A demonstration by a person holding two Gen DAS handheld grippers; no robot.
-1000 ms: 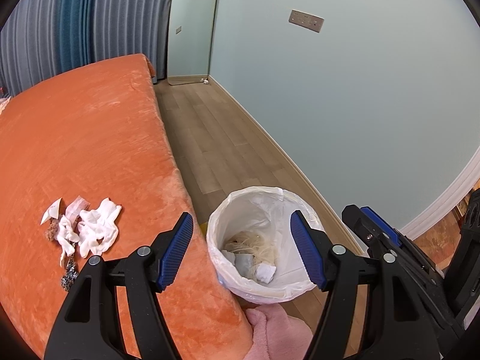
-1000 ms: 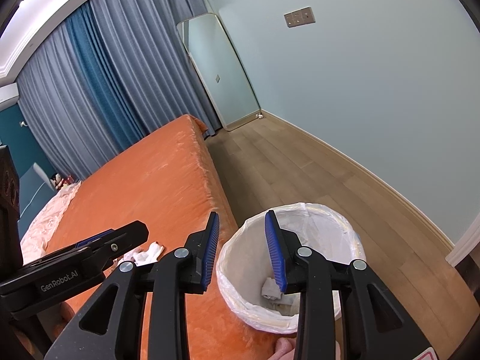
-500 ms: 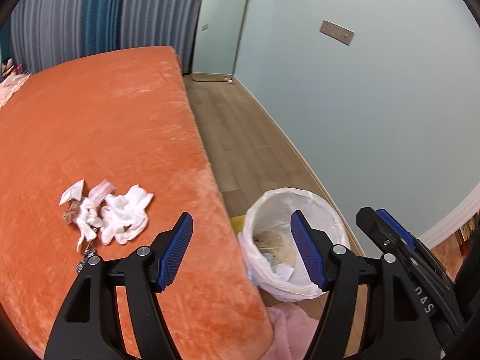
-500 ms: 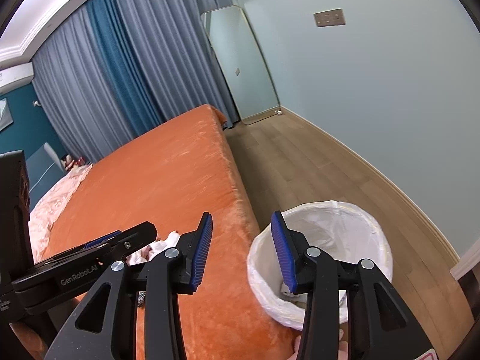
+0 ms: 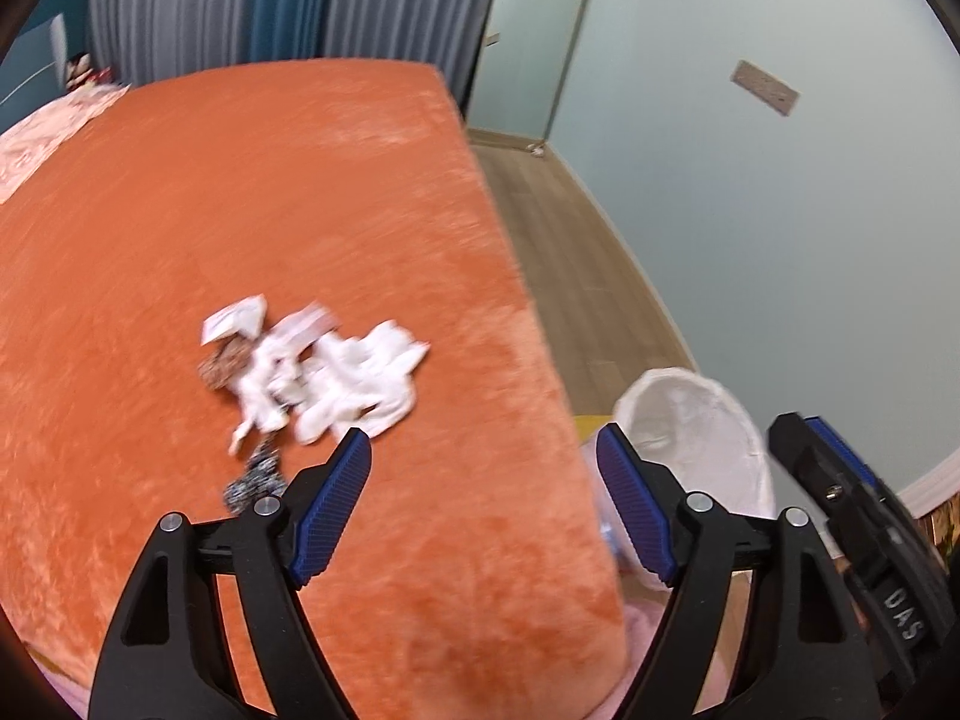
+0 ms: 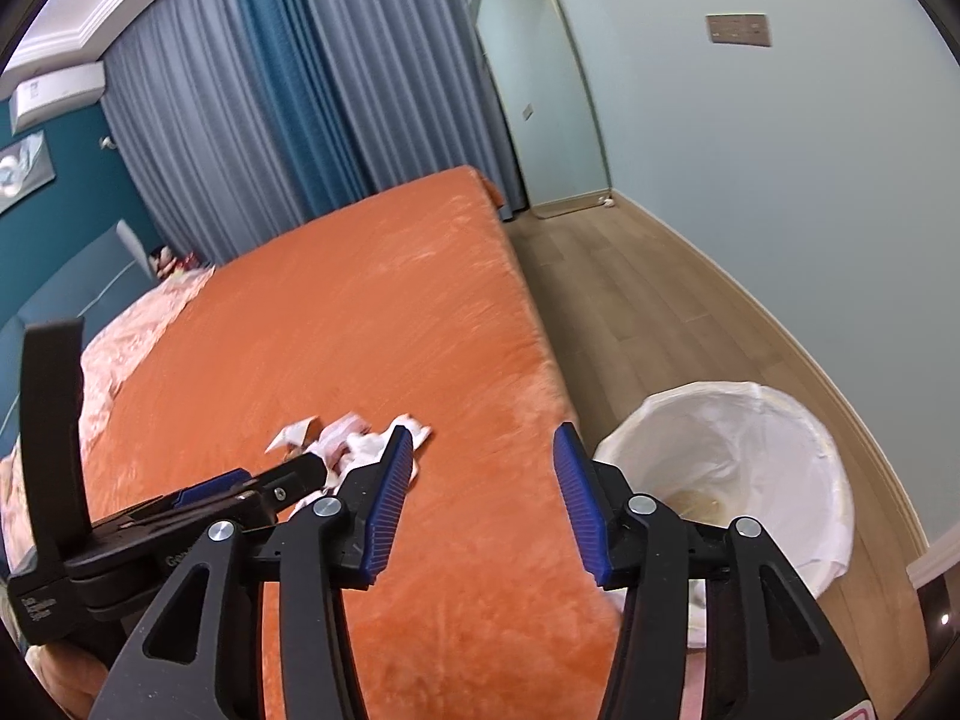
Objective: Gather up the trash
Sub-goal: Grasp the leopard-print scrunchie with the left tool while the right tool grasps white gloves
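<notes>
A heap of crumpled white tissues and wrappers lies on the orange bed cover, with a dark patterned scrap at its near end. My left gripper hovers just short of the heap; its jaws are opening and nothing is between them. My right gripper hangs over the bed's edge, its jaws opening and empty too. The trash heap shows beyond its left finger. A white-lined bin holding some trash stands on the floor beside the bed; the bin is right of my left gripper.
A wooden floor strip runs between the bed and the pale wall. A tall mirror leans at the far end by the curtains. A pink quilt lies at the bed's head. Pink fabric shows below the bin.
Both grippers have swung left from above the bin to over the bed. The trash heap now sits nearer the middle of the left wrist view. Both pairs of jaws stand wider.
</notes>
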